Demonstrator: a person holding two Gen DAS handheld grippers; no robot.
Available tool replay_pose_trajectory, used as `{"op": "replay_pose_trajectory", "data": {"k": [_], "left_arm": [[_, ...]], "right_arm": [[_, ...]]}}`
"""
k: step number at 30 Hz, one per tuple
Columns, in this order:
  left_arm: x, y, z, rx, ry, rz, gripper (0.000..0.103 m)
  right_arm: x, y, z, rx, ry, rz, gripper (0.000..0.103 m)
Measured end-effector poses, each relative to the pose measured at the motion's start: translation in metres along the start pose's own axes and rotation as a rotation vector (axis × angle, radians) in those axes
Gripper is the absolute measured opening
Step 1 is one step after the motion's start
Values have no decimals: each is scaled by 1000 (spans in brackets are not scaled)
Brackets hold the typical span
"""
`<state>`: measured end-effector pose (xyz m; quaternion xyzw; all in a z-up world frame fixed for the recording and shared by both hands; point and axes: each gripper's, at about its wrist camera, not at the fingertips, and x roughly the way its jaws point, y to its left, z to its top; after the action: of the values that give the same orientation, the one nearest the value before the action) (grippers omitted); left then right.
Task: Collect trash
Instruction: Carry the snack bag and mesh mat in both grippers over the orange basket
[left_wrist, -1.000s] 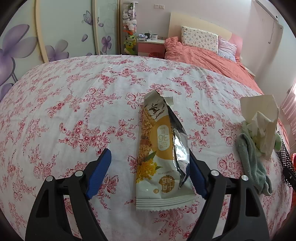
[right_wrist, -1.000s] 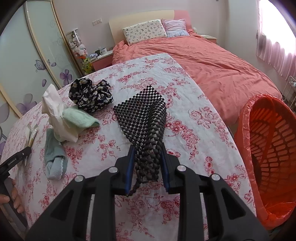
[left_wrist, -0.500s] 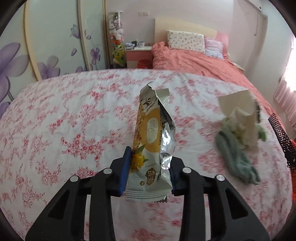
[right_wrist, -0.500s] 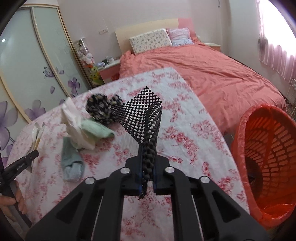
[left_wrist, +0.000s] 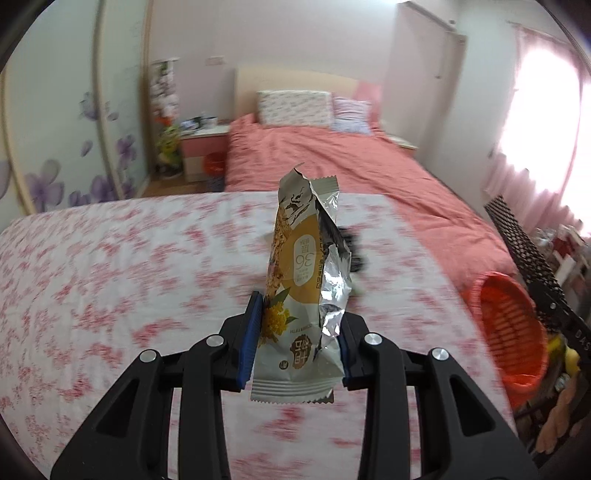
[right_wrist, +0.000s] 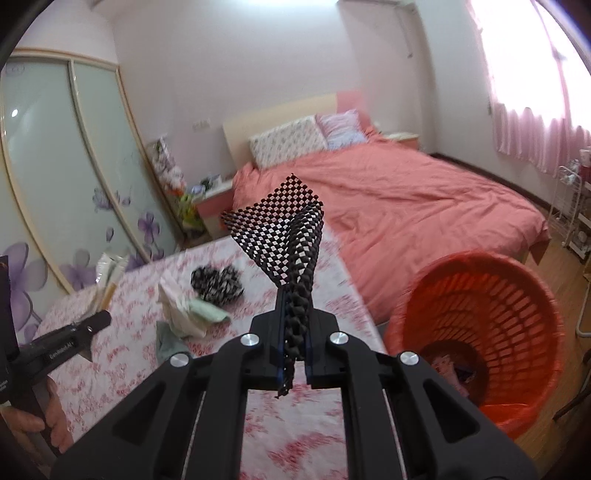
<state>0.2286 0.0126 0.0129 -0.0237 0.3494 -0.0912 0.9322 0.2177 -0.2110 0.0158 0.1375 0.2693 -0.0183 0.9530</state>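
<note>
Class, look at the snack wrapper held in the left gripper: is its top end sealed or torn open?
Torn open. The snack wrapper's upper edge is ragged and gapes, baring silver foil lining, while the bottom crimp is intact below the left gripper's jaws.

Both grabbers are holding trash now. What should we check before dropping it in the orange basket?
1. Left gripper shut on the snack wrapper: ok.
2. Right gripper shut on the black mesh mat: ok.
3. Orange basket open and within view: ok.
4. Room in the basket: ok, only a little inside.
5. Mat above the basket: not ok, it is beside it.
6. Trash left on the flowered cloth: not ok, crumpled tissue remains.
</note>
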Motion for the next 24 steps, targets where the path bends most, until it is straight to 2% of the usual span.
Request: {"op": "replay_pose_trajectory", "data": {"k": [4, 12, 18, 24], "left_arm": [[-5, -42, 0, 49, -7, -79, 35], [1, -133, -3, 164, 14, -253, 35], [16, -192, -10, 251, 39, -344, 35], [35, -232, -20, 311, 81, -399, 35]], "right_arm": [[-31, -24, 4, 30, -64, -41, 9], [-66, -75, 5, 82, -128, -160, 9], [-72, -112, 4, 126, -139, -219, 9], [-66, -149, -2, 178, -129, -243, 9]]}}
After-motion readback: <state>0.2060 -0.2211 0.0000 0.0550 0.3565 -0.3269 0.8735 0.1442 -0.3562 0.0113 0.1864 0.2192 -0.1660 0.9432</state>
